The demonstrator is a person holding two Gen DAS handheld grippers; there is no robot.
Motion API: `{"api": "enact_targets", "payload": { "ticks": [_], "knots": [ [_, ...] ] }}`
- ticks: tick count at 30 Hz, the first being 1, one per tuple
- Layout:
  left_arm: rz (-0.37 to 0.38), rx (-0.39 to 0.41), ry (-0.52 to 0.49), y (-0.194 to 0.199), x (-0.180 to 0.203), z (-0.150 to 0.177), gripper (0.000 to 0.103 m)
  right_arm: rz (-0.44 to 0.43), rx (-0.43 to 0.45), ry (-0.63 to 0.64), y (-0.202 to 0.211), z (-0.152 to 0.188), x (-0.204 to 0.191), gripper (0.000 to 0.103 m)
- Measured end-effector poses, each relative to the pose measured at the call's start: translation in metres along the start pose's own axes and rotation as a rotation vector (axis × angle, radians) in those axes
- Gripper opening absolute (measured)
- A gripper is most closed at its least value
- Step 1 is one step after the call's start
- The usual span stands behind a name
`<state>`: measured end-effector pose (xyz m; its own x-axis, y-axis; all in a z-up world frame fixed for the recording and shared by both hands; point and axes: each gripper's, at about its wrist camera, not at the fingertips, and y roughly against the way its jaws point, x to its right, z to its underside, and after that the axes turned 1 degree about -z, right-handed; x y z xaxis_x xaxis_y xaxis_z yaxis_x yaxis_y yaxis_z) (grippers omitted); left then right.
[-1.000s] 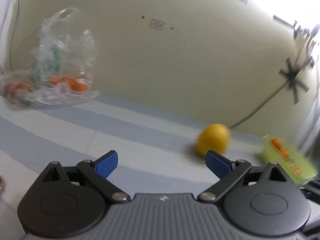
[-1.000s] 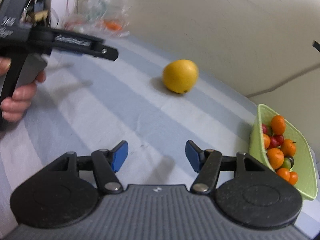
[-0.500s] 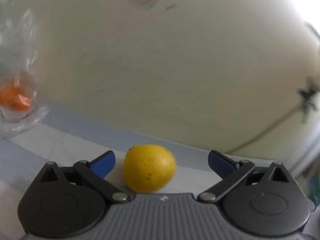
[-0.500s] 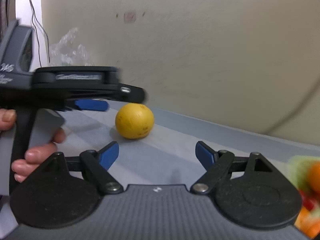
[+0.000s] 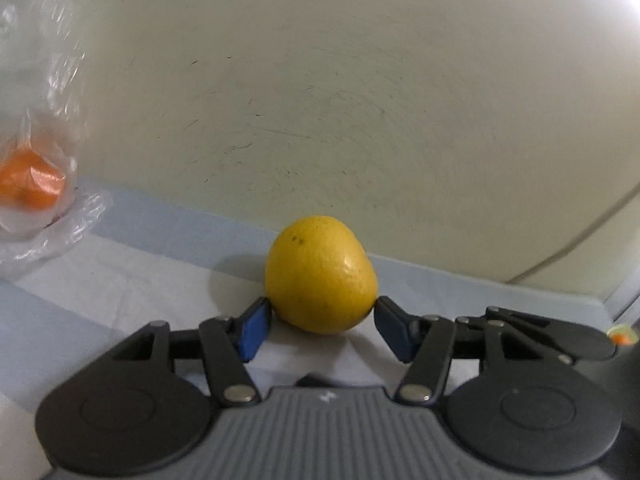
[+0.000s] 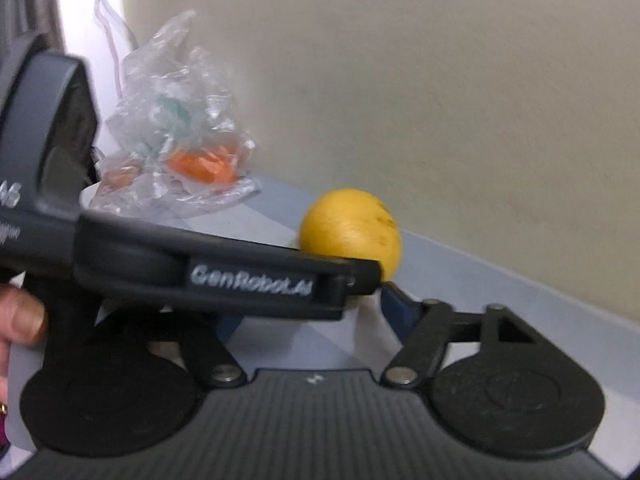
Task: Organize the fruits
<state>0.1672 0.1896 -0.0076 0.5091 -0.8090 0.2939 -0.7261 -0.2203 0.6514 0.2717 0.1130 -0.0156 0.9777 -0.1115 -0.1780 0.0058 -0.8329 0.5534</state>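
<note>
Where lettering shows, left gripper reads "GenRobot.AI".

In the right wrist view, the left gripper crossed in front and hid the right gripper's left pad and the foot of the yellow fruit, so its grip could not be told. The hand was cut off at the left edge. In the left wrist view, the plastic bag was blurred and cropped at the left edge, the orange fruit inside a smear.
</note>
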Motion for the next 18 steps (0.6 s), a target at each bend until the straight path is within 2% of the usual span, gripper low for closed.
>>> {"api": "enact_targets", "payload": {
  "ticks": [4, 5, 7, 8, 11, 12, 14, 18],
  "knots": [
    [0.013, -0.008, 0.072, 0.004, -0.001, -0.003, 0.058, 0.05, -0.01, -0.078, 0.012, 0.007, 0.015, 0.065],
    [0.014, 0.005, 0.091, 0.008, -0.004, -0.004, 0.057, 0.065, -0.007, -0.09, 0.016, 0.009, 0.02, 0.065],
    [0.001, 0.052, 0.107, 0.017, -0.006, -0.007, 0.062, 0.086, -0.008, -0.12, 0.014, 0.009, 0.025, 0.065],
    [-0.004, 0.07, 0.112, 0.021, -0.007, -0.009, 0.069, 0.099, -0.01, -0.133, 0.013, 0.01, 0.029, 0.065],
    [0.018, 0.092, 0.121, 0.023, -0.009, -0.021, 0.079, 0.088, -0.012, -0.198, 0.014, 0.014, 0.04, 0.065],
    [0.018, 0.092, 0.114, 0.021, -0.008, -0.025, 0.088, 0.087, -0.007, -0.209, 0.017, 0.015, 0.043, 0.065],
    [-0.003, 0.097, 0.089, 0.017, -0.003, -0.032, 0.095, 0.09, -0.007, -0.213, 0.017, 0.016, 0.043, 0.065],
    [-0.068, 0.064, 0.001, -0.001, 0.006, -0.031, 0.089, 0.092, -0.006, -0.216, 0.025, 0.021, 0.045, 0.065]
  ]
}}
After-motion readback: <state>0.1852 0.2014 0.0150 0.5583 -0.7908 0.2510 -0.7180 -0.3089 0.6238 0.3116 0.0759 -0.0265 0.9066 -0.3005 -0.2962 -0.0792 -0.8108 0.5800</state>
